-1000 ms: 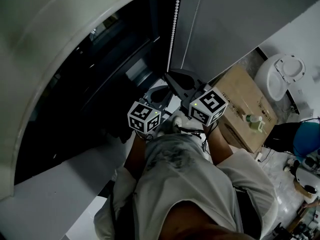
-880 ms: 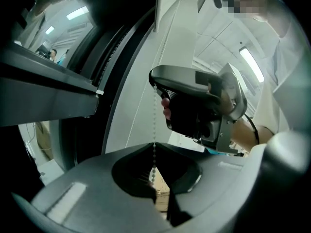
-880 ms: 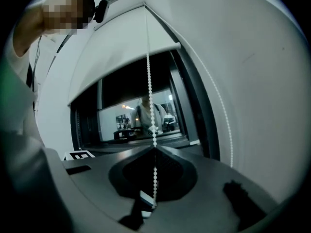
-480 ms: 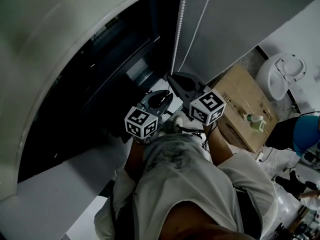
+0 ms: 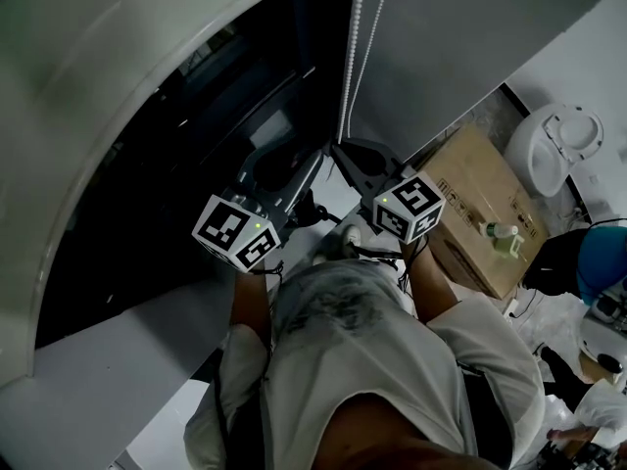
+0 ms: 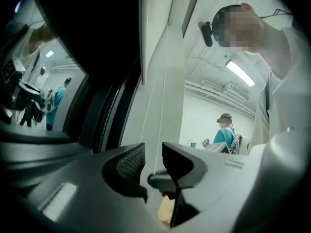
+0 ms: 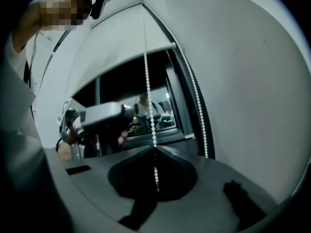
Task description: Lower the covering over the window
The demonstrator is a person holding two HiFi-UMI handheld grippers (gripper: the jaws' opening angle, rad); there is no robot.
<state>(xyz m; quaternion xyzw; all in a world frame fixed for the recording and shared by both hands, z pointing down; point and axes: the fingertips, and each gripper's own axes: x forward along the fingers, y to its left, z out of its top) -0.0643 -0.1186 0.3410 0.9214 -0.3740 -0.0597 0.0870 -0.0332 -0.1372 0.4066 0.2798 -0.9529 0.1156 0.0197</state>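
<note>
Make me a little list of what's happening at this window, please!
covering: roller blind, partly down
glass: window dark below the blind
right gripper: shut on the bead chain
left gripper: jaws have just been opening; a chain strand runs in the gap, not pinched
nearby: cardboard box on the floor

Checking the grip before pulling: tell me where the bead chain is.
In the right gripper view the bead chain hangs before the dark window, its near strand pinched in the shut right claw.
</note>
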